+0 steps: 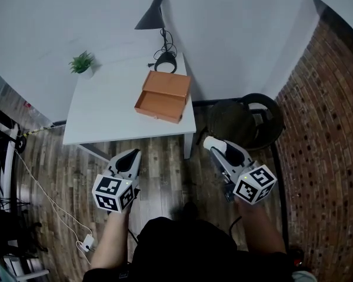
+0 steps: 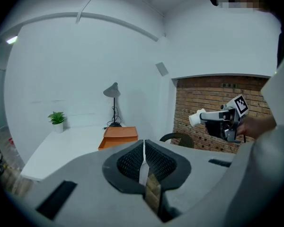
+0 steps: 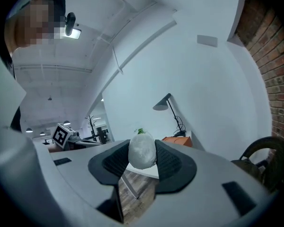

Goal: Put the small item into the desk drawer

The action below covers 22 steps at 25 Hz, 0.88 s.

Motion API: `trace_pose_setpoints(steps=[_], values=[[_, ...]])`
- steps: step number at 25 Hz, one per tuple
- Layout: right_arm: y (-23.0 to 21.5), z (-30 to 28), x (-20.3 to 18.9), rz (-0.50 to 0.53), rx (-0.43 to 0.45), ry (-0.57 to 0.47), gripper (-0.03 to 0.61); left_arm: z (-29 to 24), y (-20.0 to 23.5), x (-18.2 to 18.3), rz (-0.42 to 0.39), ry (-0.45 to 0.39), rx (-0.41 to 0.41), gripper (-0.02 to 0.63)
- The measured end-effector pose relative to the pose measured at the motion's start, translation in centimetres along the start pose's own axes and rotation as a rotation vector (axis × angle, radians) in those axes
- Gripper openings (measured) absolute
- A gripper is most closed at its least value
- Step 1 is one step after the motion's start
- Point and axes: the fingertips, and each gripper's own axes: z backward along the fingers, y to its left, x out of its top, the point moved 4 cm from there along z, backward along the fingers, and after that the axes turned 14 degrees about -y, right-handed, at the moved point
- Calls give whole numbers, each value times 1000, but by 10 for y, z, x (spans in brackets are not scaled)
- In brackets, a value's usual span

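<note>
A small white rounded item [image 3: 142, 151] sits between the pads of my right gripper [image 3: 142, 159], which is shut on it. In the head view that right gripper [image 1: 215, 145] hovers over the wooden floor just right of the desk's near corner, the item [image 1: 209, 142] at its tip. An orange desk drawer box [image 1: 163, 96] stands on the white desk [image 1: 100, 119], its drawer looking pulled out toward me. My left gripper [image 1: 127, 158] hangs in front of the desk's near edge. Its jaws [image 2: 143, 161] are shut with nothing between them.
A black lamp [image 1: 154, 17] and a small potted plant [image 1: 82, 62] stand at the back of the desk. To the right of the desk is a black round chair [image 1: 247, 119], with a brick wall [image 1: 332, 134] beyond. A cable [image 1: 41, 187] runs across the floor at left.
</note>
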Motion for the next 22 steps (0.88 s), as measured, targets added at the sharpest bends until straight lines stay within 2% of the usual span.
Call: trace_pose_setpoints(steps=[5, 11, 16, 22], values=[[-7, -22, 4, 21, -2, 16, 156, -22, 15, 2, 15, -8, -16, 20], [-16, -67, 1, 38, -37, 29, 156, -53, 60, 4, 36, -21, -40, 20], [-24, -126, -7, 64, -96, 30, 156, -92, 122, 5, 51, -34, -90, 20], [-19, -229, -20, 71, -140, 36, 156, -133, 219, 19, 44, -42, -144, 20]])
